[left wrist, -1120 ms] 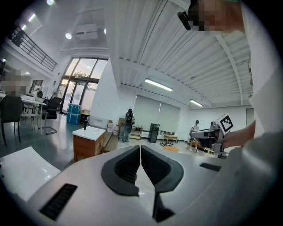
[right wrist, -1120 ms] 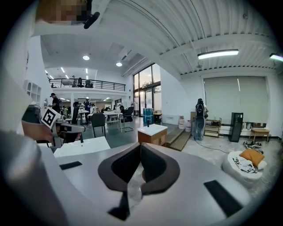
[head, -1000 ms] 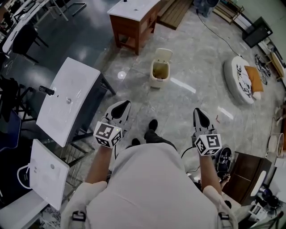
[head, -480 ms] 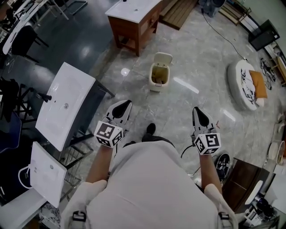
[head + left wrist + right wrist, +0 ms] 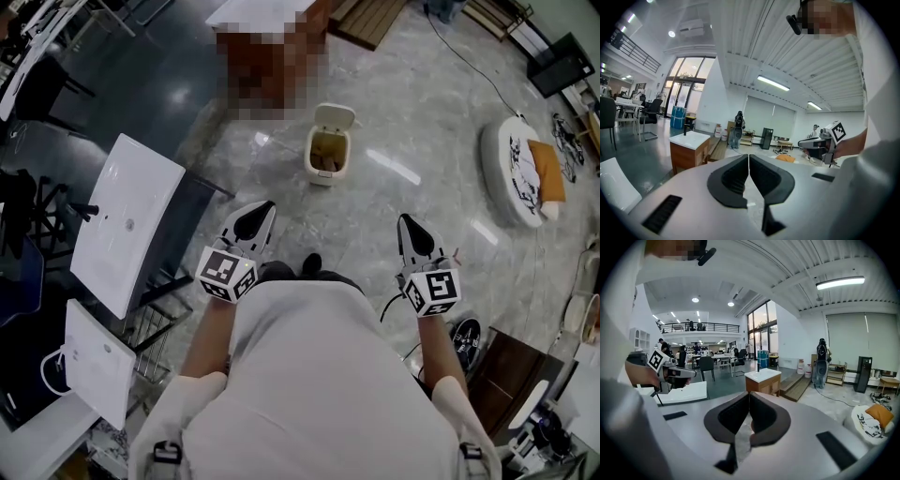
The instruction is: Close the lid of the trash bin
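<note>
On the floor ahead of me, the trash bin [image 5: 323, 155] stands open, its lid [image 5: 336, 116] tipped up at the bin's far side. My left gripper [image 5: 260, 212] and right gripper [image 5: 406, 223] are well short of the bin, jaws clenched on nothing. I judge closed tips suit nudging the lid down.
</note>
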Demonstrator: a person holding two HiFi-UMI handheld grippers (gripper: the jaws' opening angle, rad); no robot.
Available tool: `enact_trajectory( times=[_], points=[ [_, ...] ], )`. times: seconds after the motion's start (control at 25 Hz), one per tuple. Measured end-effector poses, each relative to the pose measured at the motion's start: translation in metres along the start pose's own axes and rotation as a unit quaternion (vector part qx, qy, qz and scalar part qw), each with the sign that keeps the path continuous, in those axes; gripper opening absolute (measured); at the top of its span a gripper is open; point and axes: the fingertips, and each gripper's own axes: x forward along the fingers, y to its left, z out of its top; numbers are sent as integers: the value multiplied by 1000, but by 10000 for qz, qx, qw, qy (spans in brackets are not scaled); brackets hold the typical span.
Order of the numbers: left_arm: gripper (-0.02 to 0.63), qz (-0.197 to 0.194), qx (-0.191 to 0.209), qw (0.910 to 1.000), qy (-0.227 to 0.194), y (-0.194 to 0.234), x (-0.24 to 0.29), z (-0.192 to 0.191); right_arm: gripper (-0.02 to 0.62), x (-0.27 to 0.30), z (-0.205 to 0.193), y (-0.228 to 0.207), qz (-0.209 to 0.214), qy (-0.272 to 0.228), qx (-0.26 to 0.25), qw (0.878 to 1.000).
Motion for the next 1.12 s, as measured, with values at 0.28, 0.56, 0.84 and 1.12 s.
enact_trajectory(
  times=[0.28,0.56,0.84,1.12],
  points=[
    [23,-73,13,9999,138,12,28,4,29,19,1,-16,-71,62,114,9999],
    [23,-388,4,9990,235,35,64,10,29,48,-1,-31,-436,184,324,9984],
    [23,-822,219,9951,500,72,120,14,29,89,8,-41,-688,233,566,9958],
    [23,-1218,373,9888,779,114,168,17,29,130,14,-45,-908,357,676,9929]
  ],
)
